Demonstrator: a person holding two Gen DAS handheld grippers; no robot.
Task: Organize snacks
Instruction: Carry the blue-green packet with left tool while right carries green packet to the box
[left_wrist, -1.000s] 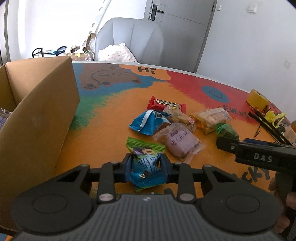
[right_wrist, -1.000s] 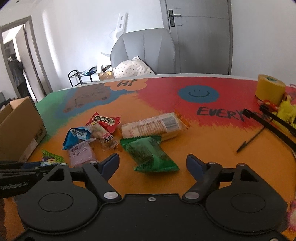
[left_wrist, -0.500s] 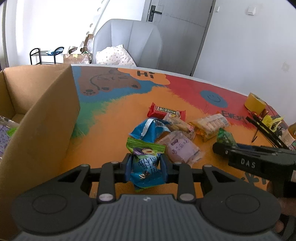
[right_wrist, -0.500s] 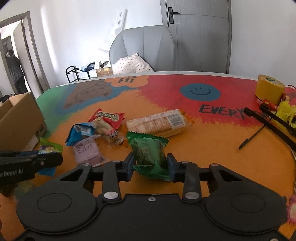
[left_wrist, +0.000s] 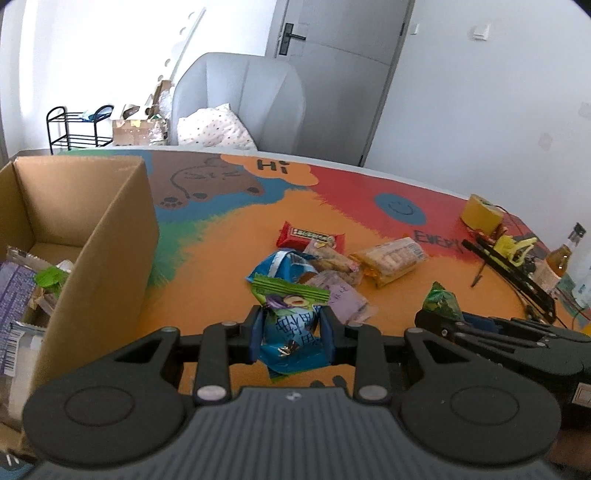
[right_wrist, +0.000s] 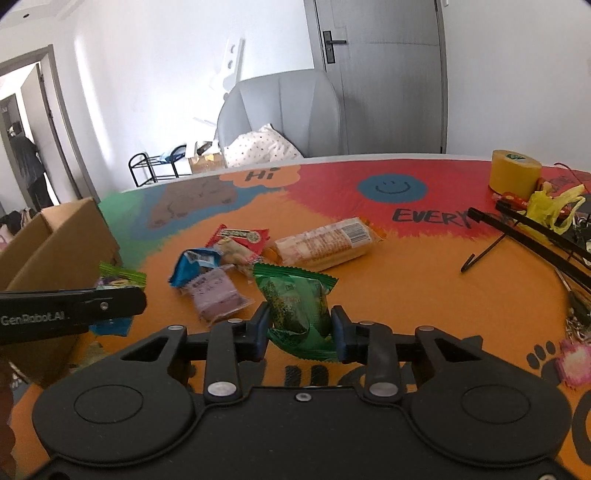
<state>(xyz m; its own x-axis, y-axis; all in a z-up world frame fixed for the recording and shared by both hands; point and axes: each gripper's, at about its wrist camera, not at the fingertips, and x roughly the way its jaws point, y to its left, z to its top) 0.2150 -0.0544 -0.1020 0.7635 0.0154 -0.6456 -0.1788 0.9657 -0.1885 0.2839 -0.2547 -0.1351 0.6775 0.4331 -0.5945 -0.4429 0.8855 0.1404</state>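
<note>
My left gripper (left_wrist: 291, 334) is shut on a blue snack packet with a green top (left_wrist: 290, 301), held just above the orange table. An open cardboard box (left_wrist: 110, 240) stands close on its left, with several packets inside. My right gripper (right_wrist: 300, 326) is shut on a green snack packet (right_wrist: 295, 295), held a little above the table. In the left wrist view the right gripper (left_wrist: 439, 317) shows low on the right with the green packet (left_wrist: 439, 301) sticking up. A red bar (left_wrist: 310, 236), a blue packet (left_wrist: 284, 266), a purple packet (left_wrist: 343, 299) and a long cracker pack (left_wrist: 391, 254) lie beyond both grippers.
A yellow tape roll (left_wrist: 480, 216), black rods (left_wrist: 506, 266) and a small bottle (left_wrist: 557, 258) crowd the table's right side. A grey chair (left_wrist: 240, 99) with a cushion stands behind the far edge. A person (right_wrist: 31, 166) stands in the doorway at far left.
My right gripper went from open around the green packet to shut on it and raised it. My left gripper rose with its blue packet, so more of the box's inside shows.
</note>
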